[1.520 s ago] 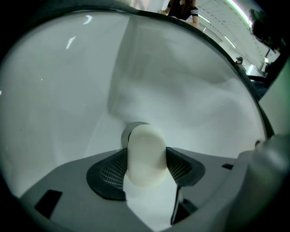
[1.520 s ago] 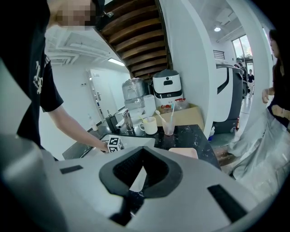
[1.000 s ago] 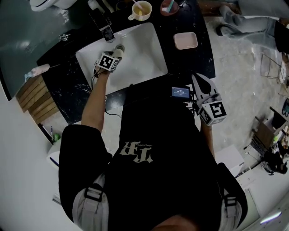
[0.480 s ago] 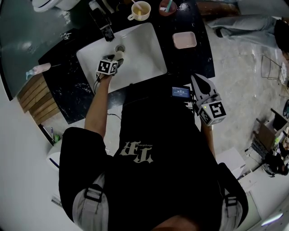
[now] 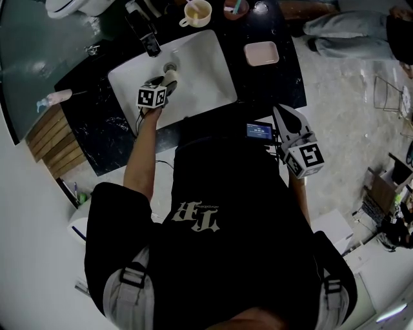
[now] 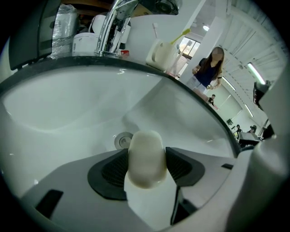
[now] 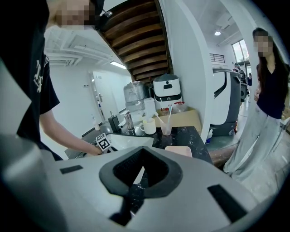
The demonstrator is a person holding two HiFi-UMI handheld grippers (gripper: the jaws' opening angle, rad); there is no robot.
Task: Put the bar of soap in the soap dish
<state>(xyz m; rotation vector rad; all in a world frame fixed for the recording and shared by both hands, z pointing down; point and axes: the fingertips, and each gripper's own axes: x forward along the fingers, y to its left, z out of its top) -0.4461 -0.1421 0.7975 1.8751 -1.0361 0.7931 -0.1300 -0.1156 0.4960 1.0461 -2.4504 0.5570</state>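
A cream bar of soap (image 6: 146, 157) is clamped between the dark pads (image 6: 113, 170) of my left gripper (image 6: 146, 156), above the white sink (image 6: 68, 108) and just short of its drain (image 6: 122, 140). In the head view the left gripper (image 5: 169, 80) sits over the sink's (image 5: 206, 64) near-left part, with the soap (image 5: 171, 77) at its tip. The pink soap dish (image 5: 261, 53) lies empty on the black counter right of the sink; it also shows in the right gripper view (image 7: 178, 151). My right gripper (image 5: 280, 111) is shut on nothing, held near the person's body, short of the counter edge.
A dark faucet (image 5: 147, 38) stands behind the sink. A mug (image 5: 197, 11) and a cup with a toothbrush (image 5: 235, 8) are at the back of the black counter (image 5: 97, 109). Another person (image 7: 272, 90) stands beyond the counter's right end.
My left gripper has drawn back a little toward the sink's near side with the soap, uncovering the drain. The right gripper has stayed put.
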